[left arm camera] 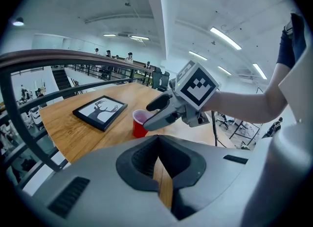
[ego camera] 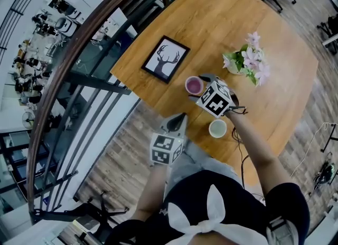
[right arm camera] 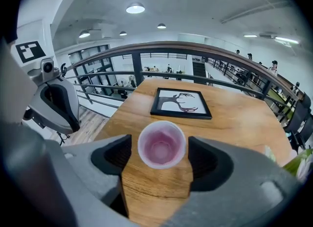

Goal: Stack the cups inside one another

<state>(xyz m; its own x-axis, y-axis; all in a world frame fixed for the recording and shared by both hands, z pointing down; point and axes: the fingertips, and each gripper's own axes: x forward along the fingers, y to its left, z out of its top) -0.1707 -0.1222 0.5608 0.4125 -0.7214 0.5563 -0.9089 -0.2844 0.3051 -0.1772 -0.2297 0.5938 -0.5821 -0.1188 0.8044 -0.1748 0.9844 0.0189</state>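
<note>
A red cup (ego camera: 194,85) with a pale pink inside stands upright on the wooden table (ego camera: 264,33). My right gripper (ego camera: 198,87) is open, one jaw on each side of the cup, with small gaps to its rim. In the right gripper view the red cup (right arm camera: 161,146) sits centred between the jaws of that gripper (right arm camera: 160,145). A second, pale cup (ego camera: 217,128) stands near the table's front edge, beside my right forearm. My left gripper (ego camera: 177,123) hangs off the table's edge, shut and empty. The left gripper view shows its closed jaws (left arm camera: 157,140), the red cup (left arm camera: 140,123) and the right gripper (left arm camera: 152,113).
A black-framed deer picture (ego camera: 165,59) lies left of the red cup. A pot of pink flowers (ego camera: 245,62) stands to its right. A curved railing (ego camera: 68,64) runs along the table's left side, with a drop to the floor below.
</note>
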